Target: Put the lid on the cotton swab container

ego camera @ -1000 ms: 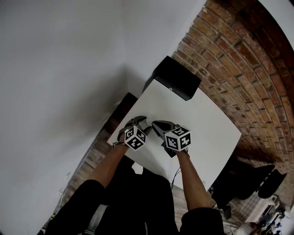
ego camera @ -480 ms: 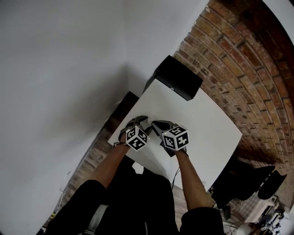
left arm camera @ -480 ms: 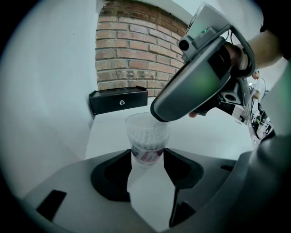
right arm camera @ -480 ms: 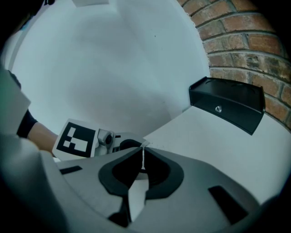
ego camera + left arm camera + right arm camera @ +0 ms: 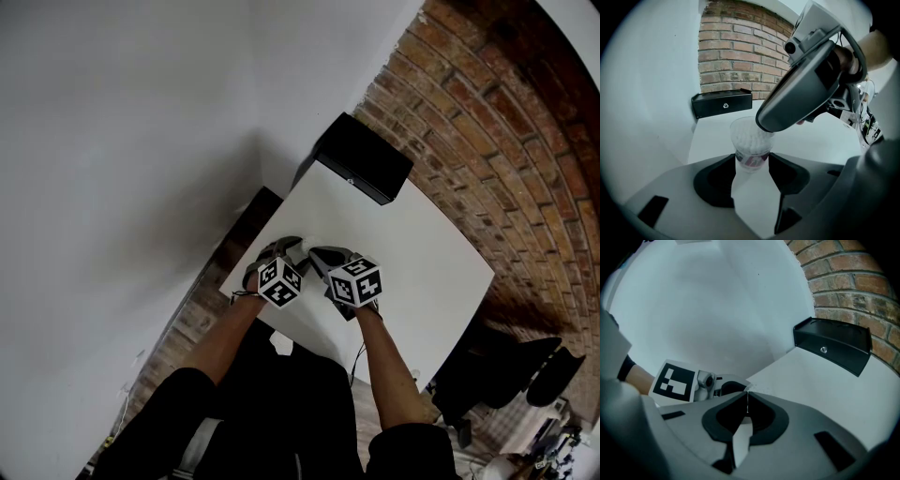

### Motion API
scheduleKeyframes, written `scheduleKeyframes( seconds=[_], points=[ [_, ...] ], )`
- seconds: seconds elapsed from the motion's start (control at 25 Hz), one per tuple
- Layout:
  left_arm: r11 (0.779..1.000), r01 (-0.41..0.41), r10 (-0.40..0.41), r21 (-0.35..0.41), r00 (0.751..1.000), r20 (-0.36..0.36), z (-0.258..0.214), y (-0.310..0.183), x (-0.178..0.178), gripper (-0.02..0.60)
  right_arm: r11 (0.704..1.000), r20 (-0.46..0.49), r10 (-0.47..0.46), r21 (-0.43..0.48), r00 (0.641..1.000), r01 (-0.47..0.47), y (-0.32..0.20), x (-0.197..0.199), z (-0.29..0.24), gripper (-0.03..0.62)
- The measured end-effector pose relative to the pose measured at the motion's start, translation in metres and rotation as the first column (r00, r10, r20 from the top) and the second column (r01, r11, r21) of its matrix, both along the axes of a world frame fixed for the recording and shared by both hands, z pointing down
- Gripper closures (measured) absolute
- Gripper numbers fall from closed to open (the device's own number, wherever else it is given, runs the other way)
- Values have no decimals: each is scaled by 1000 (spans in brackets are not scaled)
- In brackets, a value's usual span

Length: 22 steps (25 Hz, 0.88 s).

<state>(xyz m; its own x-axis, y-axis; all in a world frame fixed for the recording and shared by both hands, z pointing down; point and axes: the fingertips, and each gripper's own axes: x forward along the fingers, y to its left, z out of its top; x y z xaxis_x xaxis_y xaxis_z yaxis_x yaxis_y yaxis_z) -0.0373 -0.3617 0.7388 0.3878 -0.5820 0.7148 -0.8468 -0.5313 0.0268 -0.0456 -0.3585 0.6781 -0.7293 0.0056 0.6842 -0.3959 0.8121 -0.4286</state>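
Note:
The cotton swab container (image 5: 749, 143) is a clear tub full of white swabs, upright on the white table (image 5: 806, 140). My left gripper (image 5: 751, 165) is shut on its lower part, one pad on each side. My right gripper (image 5: 765, 125) hangs over the right side of the tub's rim, with its tip at the top edge. In its own view the right gripper (image 5: 747, 399) is shut, with only a thin pale line between the tips. I cannot make out a lid in any view. From the head view both grippers (image 5: 286, 248) (image 5: 323, 255) sit close together near the table's near-left corner.
A black box (image 5: 361, 159) (image 5: 723, 103) (image 5: 834, 345) stands at the far end of the white table (image 5: 422, 253), against a white wall and a brick wall (image 5: 487, 103). A dark chair (image 5: 525, 370) stands beyond the table's right side.
The right gripper has edged a little to the left, closer to the left gripper. The left gripper and the container have stayed put.

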Motion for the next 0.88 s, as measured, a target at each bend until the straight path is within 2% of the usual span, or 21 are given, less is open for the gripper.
scheduleKeyframes(
  seconds=[0.24, 0.44, 0.56, 0.68, 0.88],
  points=[
    [1000, -13, 13, -2, 1000, 8, 1, 0, 0, 351, 999, -58, 8, 33, 998, -6, 1, -1, 6, 572],
    [1000, -19, 19, 4, 1000, -4, -1, 1, -1, 351, 999, -62, 33, 28, 998, -31, 0, -2, 6, 572],
    [1000, -16, 16, 16, 1000, -14, -5, 7, -6, 351, 996, 23, 90, -16, 996, -90, -4, -5, -2, 572],
    [1000, -5, 6, 24, 1000, -13, -14, 13, -11, 351, 979, 127, 201, -48, 971, -196, -15, 4, -21, 572],
    [997, 51, -48, 54, 997, -55, -41, 23, -20, 353, 952, 149, 298, 20, 943, -304, -12, 27, -33, 572]
  ],
)
